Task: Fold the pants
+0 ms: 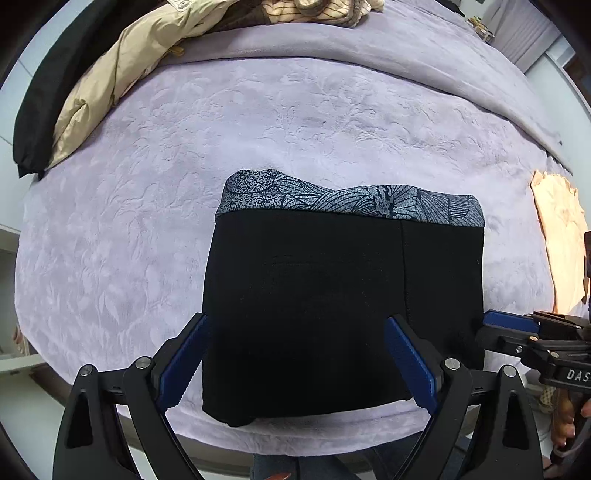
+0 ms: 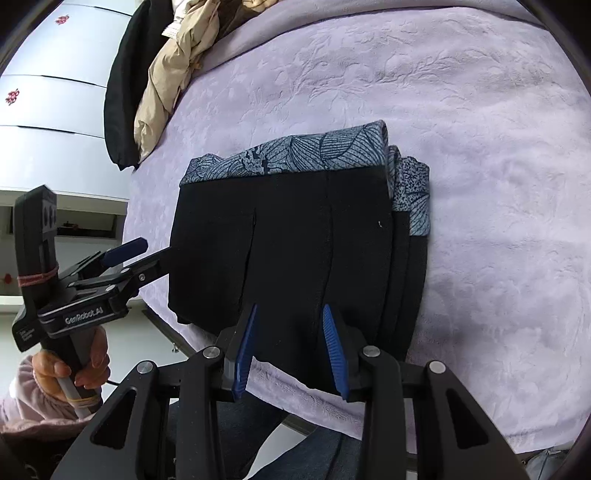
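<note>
Black pants (image 1: 332,295) with a blue leaf-patterned waistband (image 1: 347,201) lie folded in a compact stack on the lilac bedspread (image 1: 184,184), near its front edge. My left gripper (image 1: 295,325) is open, its blue pads on either side of the stack's near left part, holding nothing. In the right wrist view the pants (image 2: 288,240) show several folded layers at the right side. My right gripper (image 2: 290,314) is open just above the stack's near edge. The left gripper (image 2: 147,254) shows at the stack's left edge, and the right gripper (image 1: 491,321) at its right edge.
A beige and black jacket (image 1: 92,92) lies at the bed's far left, with striped clothing (image 1: 314,11) at the back. A peach-coloured cloth (image 1: 561,240) lies at the right. The bed's front edge (image 1: 295,443) is close below the pants. White cabinets (image 2: 55,92) stand left.
</note>
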A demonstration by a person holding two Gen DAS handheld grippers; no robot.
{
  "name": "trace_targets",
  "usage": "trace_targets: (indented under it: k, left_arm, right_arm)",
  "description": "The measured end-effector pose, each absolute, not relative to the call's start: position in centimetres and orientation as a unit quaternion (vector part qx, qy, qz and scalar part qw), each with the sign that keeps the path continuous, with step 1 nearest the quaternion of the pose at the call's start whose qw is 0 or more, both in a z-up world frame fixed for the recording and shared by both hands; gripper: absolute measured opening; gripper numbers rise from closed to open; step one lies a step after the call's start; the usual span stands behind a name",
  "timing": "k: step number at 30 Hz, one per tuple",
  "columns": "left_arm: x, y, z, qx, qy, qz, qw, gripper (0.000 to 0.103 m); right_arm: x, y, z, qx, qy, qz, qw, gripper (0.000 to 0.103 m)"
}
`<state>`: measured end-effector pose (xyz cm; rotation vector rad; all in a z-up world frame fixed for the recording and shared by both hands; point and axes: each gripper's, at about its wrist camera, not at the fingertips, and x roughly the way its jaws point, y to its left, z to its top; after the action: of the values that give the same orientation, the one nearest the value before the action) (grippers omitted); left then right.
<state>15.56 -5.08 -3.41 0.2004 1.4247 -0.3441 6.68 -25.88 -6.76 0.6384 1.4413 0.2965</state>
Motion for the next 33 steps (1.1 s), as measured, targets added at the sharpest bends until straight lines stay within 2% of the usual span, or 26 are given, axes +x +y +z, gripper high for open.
trace_targets:
  k: [3, 4, 15, 18, 20, 24, 25, 26, 33]
  left_arm:
    - [14.9, -5.1, -3.0, 0.093, 0.644, -0.152, 0.744, 0.095]
    - [14.7, -5.1, -3.0, 0.096, 0.643, -0.152, 0.744, 0.103]
    - [13.4, -5.0, -3.1, 0.133, 0.633, -0.175, 0.742, 0.103]
    - [13.1, -4.5, -3.2, 0.143, 0.627, -0.180, 0.744, 0.103]
    - [12.8, -3.9, -3.3, 0.146, 0.627, -0.183, 0.743, 0.103]
    - [12.1, -2.8, -3.1, 0.155, 0.619, -0.181, 0.749, 0.103]
    - [12.0, -2.5, -3.0, 0.157, 0.616, -0.180, 0.751, 0.103]
    - [11.8, -2.1, -2.9, 0.160, 0.612, -0.177, 0.754, 0.103]
    - [11.4, 0.1, -2.6, 0.143, 0.614, -0.159, 0.760, 0.103]
  right_arm:
    - [6.5, -26.4, -6.8, 0.284, 0.645, 0.129, 0.697, 0.045]
    - [6.6, -26.3, -6.8, 0.285, 0.644, 0.127, 0.698, 0.046]
    - [5.2, -25.7, -6.7, 0.283, 0.644, 0.079, 0.706, 0.058]
    - [4.6, -25.1, -6.5, 0.281, 0.641, 0.053, 0.713, 0.068]
    - [4.0, -24.6, -6.2, 0.268, 0.637, 0.023, 0.723, 0.089]
    - [3.0, -23.6, -5.6, 0.241, 0.631, -0.026, 0.737, 0.090]
    - [2.8, -23.3, -5.4, 0.232, 0.632, -0.035, 0.739, 0.094]
    - [2.6, -23.0, -5.2, 0.223, 0.629, -0.044, 0.743, 0.103]
    - [2.2, -21.3, -3.3, 0.203, 0.618, -0.079, 0.755, 0.103]
